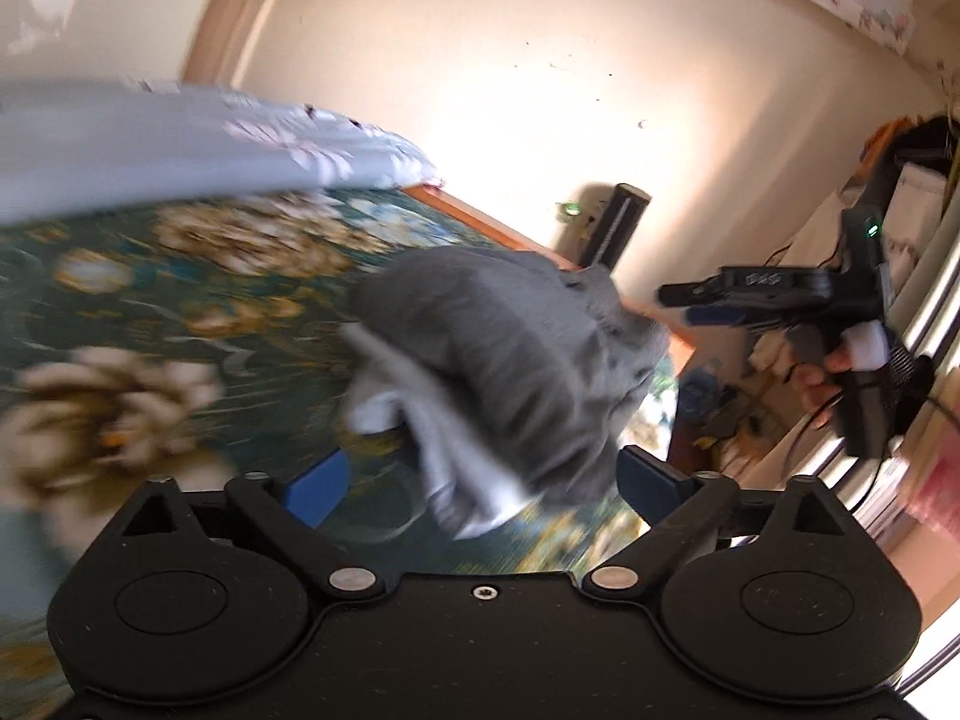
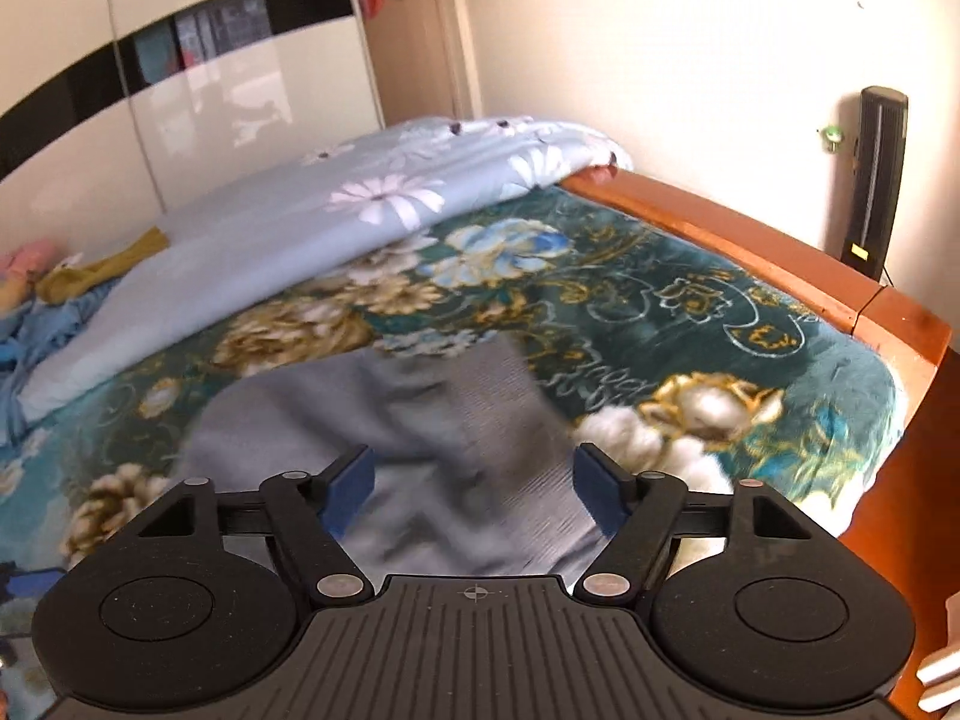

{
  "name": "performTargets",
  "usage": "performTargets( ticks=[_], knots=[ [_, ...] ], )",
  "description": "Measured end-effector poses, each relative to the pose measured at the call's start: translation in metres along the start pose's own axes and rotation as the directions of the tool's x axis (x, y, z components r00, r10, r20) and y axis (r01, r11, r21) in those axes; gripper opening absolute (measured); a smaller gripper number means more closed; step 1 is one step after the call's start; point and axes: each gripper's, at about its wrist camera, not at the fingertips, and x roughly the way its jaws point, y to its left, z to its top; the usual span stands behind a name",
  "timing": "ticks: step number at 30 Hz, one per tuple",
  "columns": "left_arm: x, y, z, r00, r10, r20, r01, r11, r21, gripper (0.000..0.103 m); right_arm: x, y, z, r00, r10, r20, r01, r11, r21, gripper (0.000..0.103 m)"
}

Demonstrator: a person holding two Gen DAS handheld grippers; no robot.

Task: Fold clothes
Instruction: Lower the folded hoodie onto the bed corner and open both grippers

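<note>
A grey garment (image 1: 510, 360) with a white lining showing lies bunched on the green floral blanket (image 1: 180, 300), blurred by motion. My left gripper (image 1: 483, 483) is open, its blue pads on either side of the garment's near end, not closed on it. In the right wrist view the same grey garment (image 2: 420, 450) lies spread on the blanket (image 2: 690, 312) just ahead of my right gripper (image 2: 474, 495), which is open and empty. The right gripper also shows in the left wrist view (image 1: 678, 306), held in the air beyond the bed's edge.
A light blue flowered quilt (image 2: 300, 228) is piled at the far side of the bed. The orange wooden bed frame (image 2: 780, 264) runs along the right. A black tower device (image 2: 873, 174) stands by the wall. A wardrobe (image 2: 180, 90) is at the back left.
</note>
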Motion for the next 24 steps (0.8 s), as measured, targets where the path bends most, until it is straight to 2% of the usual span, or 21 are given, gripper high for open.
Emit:
performTargets(
  ticks=[3, 6, 7, 9, 13, 16, 19, 24],
  knots=[
    [-0.045, 0.005, -0.016, 0.997, 0.081, 0.009, -0.082, 0.996, 0.047, 0.1, -0.02, 0.03, -0.027, 0.999, 0.042, 0.006, -0.042, 0.999, -0.02, 0.085],
    [-0.093, 0.011, -0.033, 0.986, 0.164, 0.042, -0.167, 0.983, 0.076, 0.101, -0.032, 0.065, -0.057, 0.997, 0.076, -0.027, -0.077, 0.997, -0.027, 0.087],
    [-0.108, 0.015, -0.039, 0.98, 0.194, 0.046, -0.197, 0.978, 0.069, 0.101, -0.035, 0.075, -0.066, 0.995, 0.091, -0.036, -0.092, 0.995, -0.027, 0.088],
    [-0.134, 0.023, -0.049, 0.969, 0.242, 0.043, -0.243, 0.969, 0.039, 0.101, -0.04, 0.099, -0.085, 0.992, 0.117, -0.05, -0.119, 0.992, -0.045, 0.098],
    [-0.183, 0.038, -0.068, 0.94, 0.336, 0.065, -0.335, 0.942, -0.035, 0.101, -0.056, 0.15, -0.115, 0.992, 0.122, -0.043, -0.126, 0.987, -0.096, 0.102],
    [-0.216, 0.048, -0.077, 0.911, 0.404, 0.089, -0.394, 0.913, -0.108, 0.101, -0.073, 0.186, -0.13, 0.987, 0.161, -0.009, -0.161, 0.983, -0.083, 0.102],
    [-0.246, 0.054, -0.083, 0.877, 0.465, 0.119, -0.441, 0.879, -0.182, 0.101, -0.084, 0.221, -0.141, 0.97, 0.242, 0.013, -0.241, 0.969, -0.052, 0.103],
    [-0.287, 0.061, -0.088, 0.837, 0.526, 0.149, -0.488, 0.843, -0.228, 0.101, -0.094, 0.292, -0.165, 0.947, 0.32, 0.004, -0.317, 0.94, -0.128, 0.103]
  ],
)
